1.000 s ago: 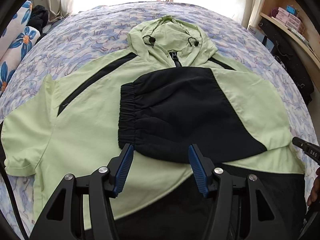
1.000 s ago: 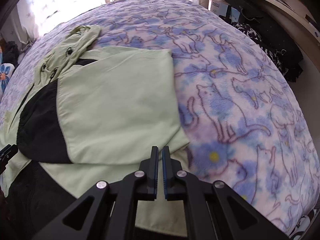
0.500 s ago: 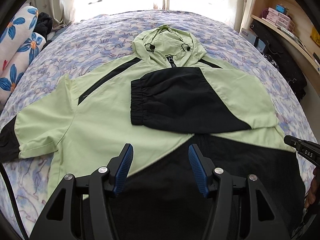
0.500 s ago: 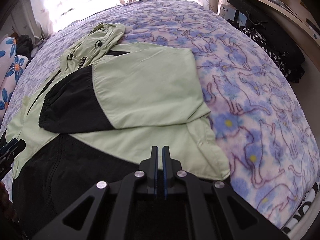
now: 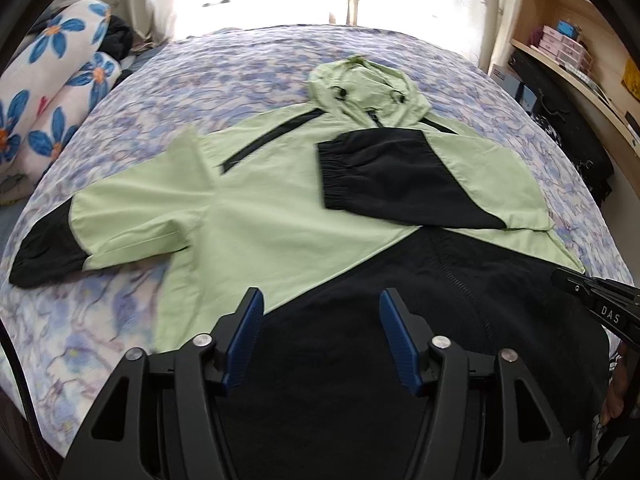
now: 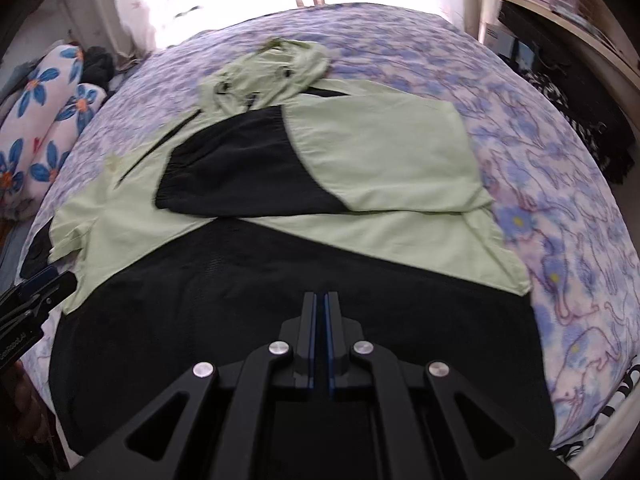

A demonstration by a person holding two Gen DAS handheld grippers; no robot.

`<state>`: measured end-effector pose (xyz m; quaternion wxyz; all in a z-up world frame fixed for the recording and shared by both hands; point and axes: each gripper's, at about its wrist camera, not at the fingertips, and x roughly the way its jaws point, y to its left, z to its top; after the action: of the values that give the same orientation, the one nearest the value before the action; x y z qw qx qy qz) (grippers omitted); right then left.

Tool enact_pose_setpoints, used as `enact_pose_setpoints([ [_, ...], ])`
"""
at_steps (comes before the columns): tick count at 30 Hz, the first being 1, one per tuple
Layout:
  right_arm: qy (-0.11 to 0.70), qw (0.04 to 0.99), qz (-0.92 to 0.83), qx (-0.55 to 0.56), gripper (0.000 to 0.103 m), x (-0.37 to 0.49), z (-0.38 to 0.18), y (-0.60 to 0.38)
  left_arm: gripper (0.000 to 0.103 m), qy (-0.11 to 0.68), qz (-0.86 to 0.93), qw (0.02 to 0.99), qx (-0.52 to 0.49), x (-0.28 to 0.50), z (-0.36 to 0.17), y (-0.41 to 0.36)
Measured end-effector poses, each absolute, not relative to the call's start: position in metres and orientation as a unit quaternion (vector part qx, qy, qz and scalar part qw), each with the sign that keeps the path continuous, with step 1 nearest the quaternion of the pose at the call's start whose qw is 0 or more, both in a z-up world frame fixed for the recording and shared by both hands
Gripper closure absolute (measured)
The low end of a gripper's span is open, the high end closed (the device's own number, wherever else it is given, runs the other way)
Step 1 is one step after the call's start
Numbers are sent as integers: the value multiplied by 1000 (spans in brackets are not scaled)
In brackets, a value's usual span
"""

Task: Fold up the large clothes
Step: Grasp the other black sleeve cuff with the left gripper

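Note:
A light green and black hooded jacket (image 5: pixel 280 216) lies flat on the bed, hood (image 5: pixel 364 88) towards the window. Its right sleeve (image 5: pixel 420 176) is folded across the chest, black cuff towards the middle. Its left sleeve (image 5: pixel 120 224) lies spread out to the left. My left gripper (image 5: pixel 320 320) is open and empty above the black hem (image 5: pixel 400 320). My right gripper (image 6: pixel 320 312) is shut with nothing between its fingers, above the hem (image 6: pixel 240 320) in the right wrist view, where the jacket (image 6: pixel 360 168) and folded sleeve also show.
The bed has a purple cat-print blanket (image 5: pixel 192 92). Floral pillows (image 5: pixel 48 92) lie at the far left. Wooden shelves (image 5: pixel 572 52) with boxes and dark bags stand along the right. The right gripper's side (image 5: pixel 600 300) shows at the left view's right edge.
Both grippers have pulled back and risen from the jacket, so more of it and the bed shows. The left stayed open, the right stayed shut. The jacket has not moved.

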<state>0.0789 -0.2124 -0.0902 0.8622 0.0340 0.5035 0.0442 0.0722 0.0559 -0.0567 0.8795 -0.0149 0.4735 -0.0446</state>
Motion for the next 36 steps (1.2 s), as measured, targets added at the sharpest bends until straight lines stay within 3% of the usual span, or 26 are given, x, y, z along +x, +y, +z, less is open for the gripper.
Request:
enact_pose_setpoints([
  [10,454,883,121,-13,99,66,-69,-90,37,478,13,875,-70,42,-62,176],
  [17,445,881,159,-24,98,76,-73,-20,37,480,21,859,-178,39,-95,280],
  [28,453,872,182,-37,98,107,-91,67,37,451,86,842,-284,79,-142,431],
  [36,464,864,185,-56,98,120,-108,94,37,450,90,825,-329,108,-167,492],
])
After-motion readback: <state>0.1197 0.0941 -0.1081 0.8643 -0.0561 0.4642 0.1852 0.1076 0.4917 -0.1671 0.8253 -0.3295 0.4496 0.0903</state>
